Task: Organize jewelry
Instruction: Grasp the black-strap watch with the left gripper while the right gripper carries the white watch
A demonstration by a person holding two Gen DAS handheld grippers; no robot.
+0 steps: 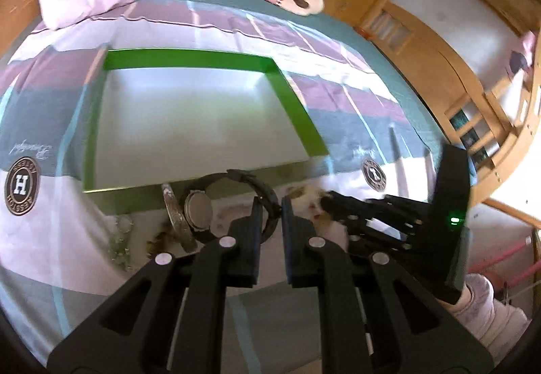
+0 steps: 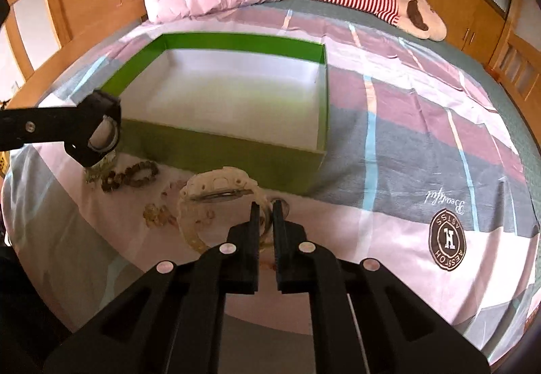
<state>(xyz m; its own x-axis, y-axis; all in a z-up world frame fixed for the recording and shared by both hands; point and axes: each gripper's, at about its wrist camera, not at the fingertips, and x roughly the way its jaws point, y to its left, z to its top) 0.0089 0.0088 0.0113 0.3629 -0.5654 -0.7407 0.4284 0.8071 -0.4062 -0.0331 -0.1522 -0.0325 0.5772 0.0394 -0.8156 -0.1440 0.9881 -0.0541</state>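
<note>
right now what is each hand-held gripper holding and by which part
Left hand-held gripper: the black watch, pinched by its strap. Right hand-held gripper: the cream watch, by its strap too.

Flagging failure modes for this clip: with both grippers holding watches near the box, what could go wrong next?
The black watch hangs from the left gripper by its strap alone and could slip. The cream watch, pinched by the right gripper, could drag the brown bead bracelet or catch the green box's wall.

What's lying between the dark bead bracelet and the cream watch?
Small amber beads on the bedspread, seen in the right wrist view, between bead bracelet and cream watch.
</note>
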